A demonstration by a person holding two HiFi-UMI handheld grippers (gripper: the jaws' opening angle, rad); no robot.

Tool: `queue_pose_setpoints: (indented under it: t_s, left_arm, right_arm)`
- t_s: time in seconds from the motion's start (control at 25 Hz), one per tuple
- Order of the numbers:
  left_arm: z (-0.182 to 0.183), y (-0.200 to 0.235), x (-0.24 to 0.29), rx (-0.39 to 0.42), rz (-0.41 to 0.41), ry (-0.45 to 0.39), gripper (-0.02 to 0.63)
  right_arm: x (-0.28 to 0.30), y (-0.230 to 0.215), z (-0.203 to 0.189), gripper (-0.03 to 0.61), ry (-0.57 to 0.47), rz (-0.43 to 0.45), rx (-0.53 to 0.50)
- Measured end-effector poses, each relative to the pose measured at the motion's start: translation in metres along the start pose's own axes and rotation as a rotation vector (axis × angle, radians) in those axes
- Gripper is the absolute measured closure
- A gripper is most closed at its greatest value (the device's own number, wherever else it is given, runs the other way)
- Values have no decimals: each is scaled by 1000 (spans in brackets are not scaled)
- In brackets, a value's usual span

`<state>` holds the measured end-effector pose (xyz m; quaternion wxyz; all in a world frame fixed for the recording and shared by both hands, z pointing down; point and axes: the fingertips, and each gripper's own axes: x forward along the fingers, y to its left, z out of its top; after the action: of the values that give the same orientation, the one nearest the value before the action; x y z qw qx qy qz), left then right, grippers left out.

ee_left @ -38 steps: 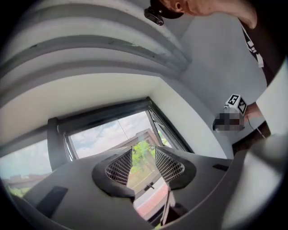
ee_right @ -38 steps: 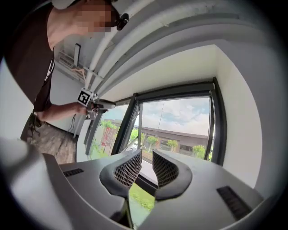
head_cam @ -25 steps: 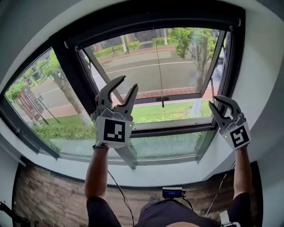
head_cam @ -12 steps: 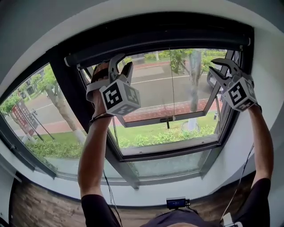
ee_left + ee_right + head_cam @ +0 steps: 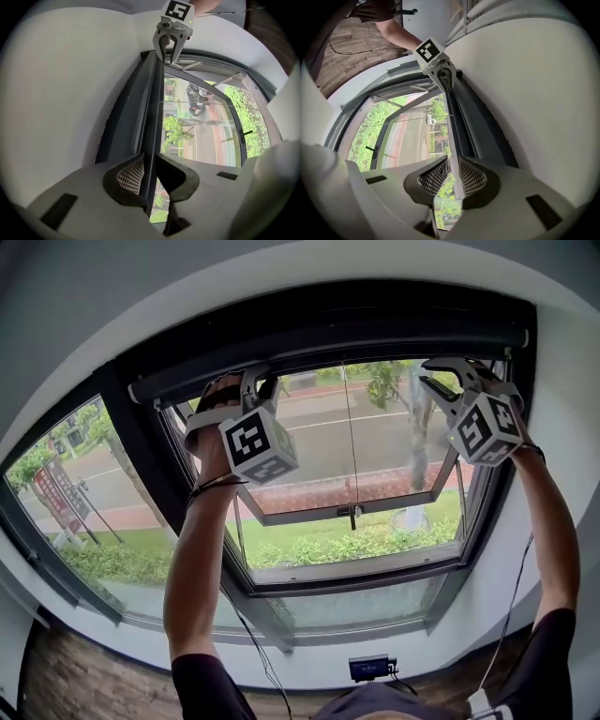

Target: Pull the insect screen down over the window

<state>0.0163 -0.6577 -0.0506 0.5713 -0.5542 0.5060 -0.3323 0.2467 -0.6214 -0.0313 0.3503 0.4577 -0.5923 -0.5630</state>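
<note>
The left claw (image 5: 149, 158) has just been closing. It now stands narrow on the dark pull bar (image 5: 154, 117), which runs between its pads, and both pads seem to press on it. The right claw (image 5: 453, 163) is also narrow, with the edge of the same bar pinched between its two meshed pads. Both arms are stretched up, one claw toward each end of the bar.

The bar sits directly under the roller housing (image 5: 356, 334) at the top of the window. The insect screen itself does not show, so I judge it is rolled up inside that housing and no mesh covers the opening yet.

Below the housing hangs a thin cord (image 5: 349, 446) with a small handle. Behind the cord the glass sash (image 5: 375, 495) is tilted open outward, and beyond it lie the street (image 5: 375, 432) and green trees.

So the step in hand is the grasp on the bar, and it looks finished or nearly so. The pull itself is not begun. The next move asks both hands to come down together from the housing at an equal pace. The bar should be kept level so it does not jam in the side guides, and the grip must be firm enough that the thin bar does not slip out.
</note>
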Motion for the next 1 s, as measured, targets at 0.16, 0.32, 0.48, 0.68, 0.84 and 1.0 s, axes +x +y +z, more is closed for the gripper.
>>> queue_pose_setpoints:
  t_s: [0.16,0.32,0.48,0.68,0.84,1.0]
  left_arm:
    - [0,-3,17,78,-6,65,549]
    - [4,-13,29,126,-57,119,557]
    - [4,-11,28,164,-66,141,560]
    - [25,-6,20,211,-38,103,560]
    - [24,-12,29,260,-34,131,560]
    - [21,-17,32,202,-43,96,563]
  right_arm:
    - [13,-1,16,520,-34,28,-32]
    - [29,-3,31,520,-43,67,-48]
    - [44,-11,45,520,-39,70,-50]
    - [57,-12,45,520,13,77,-58]
    - [60,-11,43,520,63,61,-77]
    - [60,-9,41,520,75,75,-61]
